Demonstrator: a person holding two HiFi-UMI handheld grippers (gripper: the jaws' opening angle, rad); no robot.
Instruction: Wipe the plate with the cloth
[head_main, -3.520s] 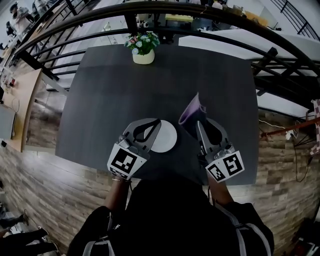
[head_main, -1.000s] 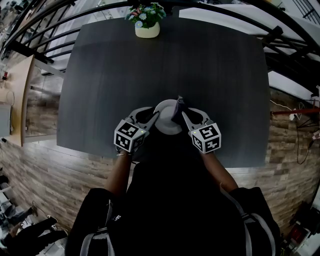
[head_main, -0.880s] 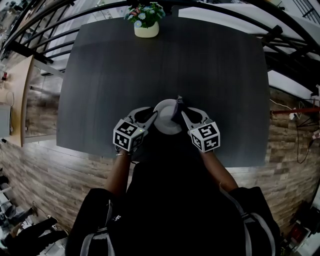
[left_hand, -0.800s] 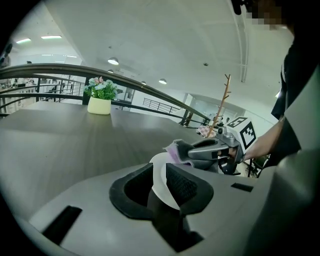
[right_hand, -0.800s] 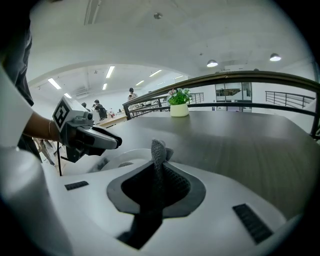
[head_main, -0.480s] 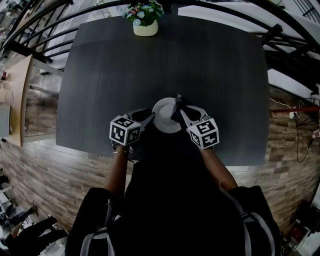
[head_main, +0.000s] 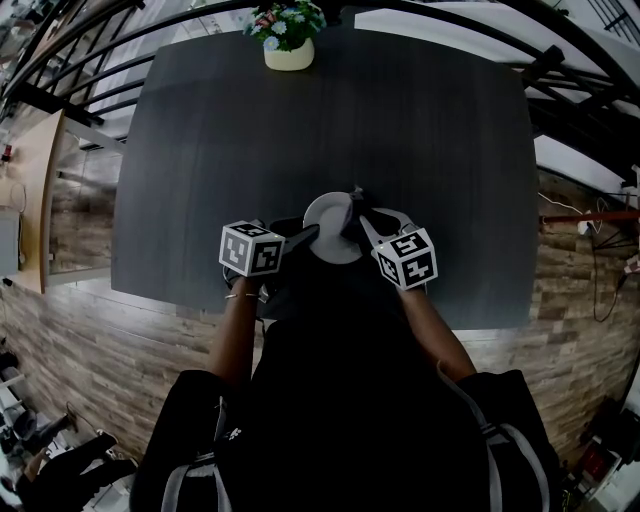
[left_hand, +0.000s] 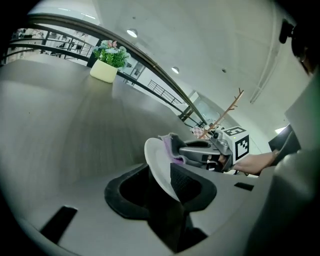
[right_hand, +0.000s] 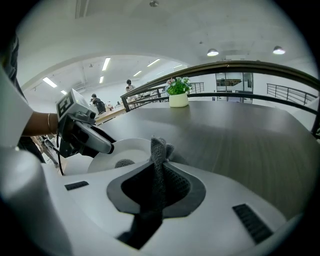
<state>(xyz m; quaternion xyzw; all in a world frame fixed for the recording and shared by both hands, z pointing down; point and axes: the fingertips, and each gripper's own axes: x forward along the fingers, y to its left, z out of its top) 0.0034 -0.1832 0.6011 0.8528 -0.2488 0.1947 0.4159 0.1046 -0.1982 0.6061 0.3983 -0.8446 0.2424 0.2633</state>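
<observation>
A white plate lies near the front edge of the dark table. My left gripper is at the plate's left rim. In the left gripper view the plate stands between the jaws of my left gripper, which are opening, with a dark gap on one side. My right gripper is shut on a purple-grey cloth. The cloth rests against the right side of the plate.
A potted plant stands at the table's far edge. Curved dark railings run behind and beside the table. The person's body covers the table's front edge below the plate.
The cloth came from the plate's right onto the plate. Over the last second the left gripper rolled, its marker cube turning, and its jaws widened round the rim. The right gripper barely moved.
</observation>
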